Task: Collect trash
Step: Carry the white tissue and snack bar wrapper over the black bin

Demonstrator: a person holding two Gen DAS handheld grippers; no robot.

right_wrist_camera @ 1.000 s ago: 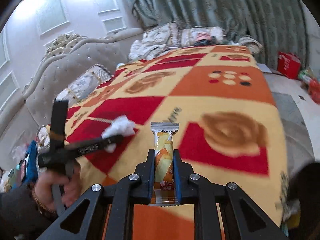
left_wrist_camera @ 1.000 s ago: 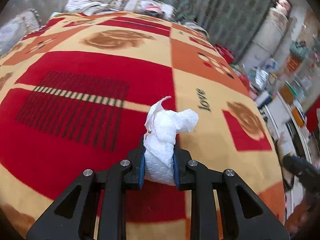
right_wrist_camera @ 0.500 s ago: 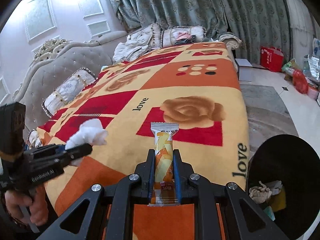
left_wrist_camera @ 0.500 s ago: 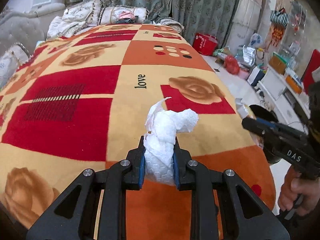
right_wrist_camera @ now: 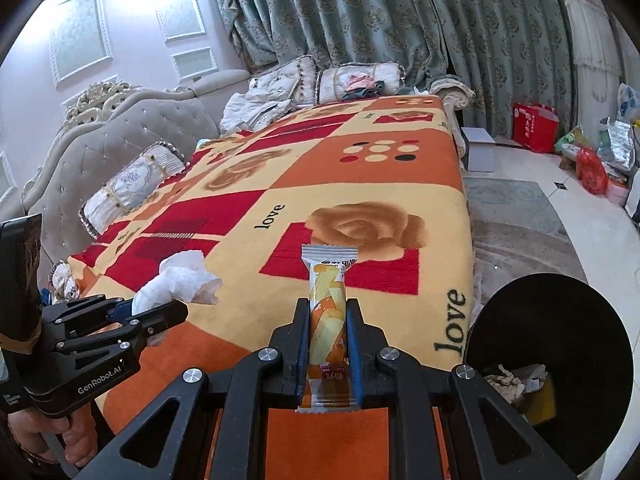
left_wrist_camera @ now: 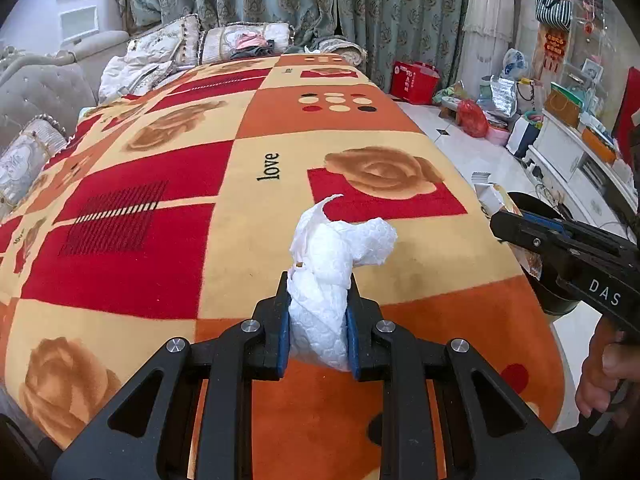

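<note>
Both grippers angle down over the bed (left_wrist_camera: 248, 216), left gripper (left_wrist_camera: 318, 320) jaws clamping a crumpled tissue (left_wrist_camera: 332, 264), right gripper (right_wrist_camera: 328, 344) jaws pinching a snack wrapper (right_wrist_camera: 328, 320), black bin (right_wrist_camera: 560, 320) lower right.

Patterned blanket (left_wrist_camera: 224, 208), pillows (right_wrist_camera: 132, 188), green curtains (right_wrist_camera: 360, 12).

A bed with a red-and-orange blanket (right_wrist_camera: 360, 184) fills mid-frame. Green patterned curtains (right_wrist_camera: 400, 20) hang behind. Pale tiled floor (right_wrist_camera: 592, 240) lies at right.
</note>
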